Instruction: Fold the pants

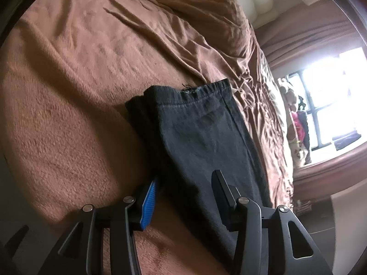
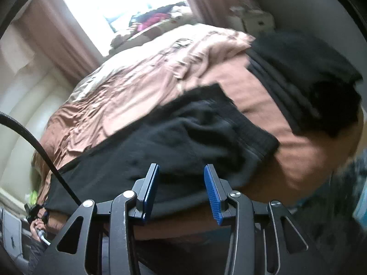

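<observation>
No label or writing can be read on anything here. Your black pants (image 1: 201, 137) lie folded on the bed's brown blanket (image 1: 68, 91), waistband away from you. Your left claw (image 1: 185, 181) is released, its jaws straddling the near edge of the fabric without pinching it. Your right claw (image 2: 181, 178) is released too, nothing between its blue pads (image 2: 213, 197). Motion blur smears that view; a second dark pile (image 2: 309, 80) beyond stays indistinct.
</observation>
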Demonstrator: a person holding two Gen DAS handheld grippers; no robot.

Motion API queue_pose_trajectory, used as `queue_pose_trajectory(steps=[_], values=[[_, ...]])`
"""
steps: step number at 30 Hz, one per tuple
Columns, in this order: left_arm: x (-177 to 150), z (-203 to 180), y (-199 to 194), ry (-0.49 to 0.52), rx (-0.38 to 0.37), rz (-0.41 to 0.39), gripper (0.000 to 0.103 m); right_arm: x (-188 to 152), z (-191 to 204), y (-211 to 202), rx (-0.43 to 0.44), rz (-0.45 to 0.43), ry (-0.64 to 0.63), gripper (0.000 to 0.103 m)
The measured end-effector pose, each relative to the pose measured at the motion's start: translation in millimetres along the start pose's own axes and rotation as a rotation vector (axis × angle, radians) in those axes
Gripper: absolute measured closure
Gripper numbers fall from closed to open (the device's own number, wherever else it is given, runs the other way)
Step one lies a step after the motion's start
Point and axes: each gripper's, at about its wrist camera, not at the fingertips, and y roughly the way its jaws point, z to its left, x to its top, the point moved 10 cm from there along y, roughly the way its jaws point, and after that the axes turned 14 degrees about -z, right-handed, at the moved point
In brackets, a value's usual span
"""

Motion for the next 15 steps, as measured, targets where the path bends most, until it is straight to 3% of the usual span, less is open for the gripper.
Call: queue_pose_trajectory(steps=[6, 15], values=[[-3, 0, -2, -0.058, -0.040, 0.005, 0.055, 10, 70, 11, 0.094, 0.002, -0.108, 0.065], [-12, -4, -6, -0.054, -0.029, -0.003, 0.054, 3, 171, 76, 0.262, 0.129, -0.299, 0.065]])
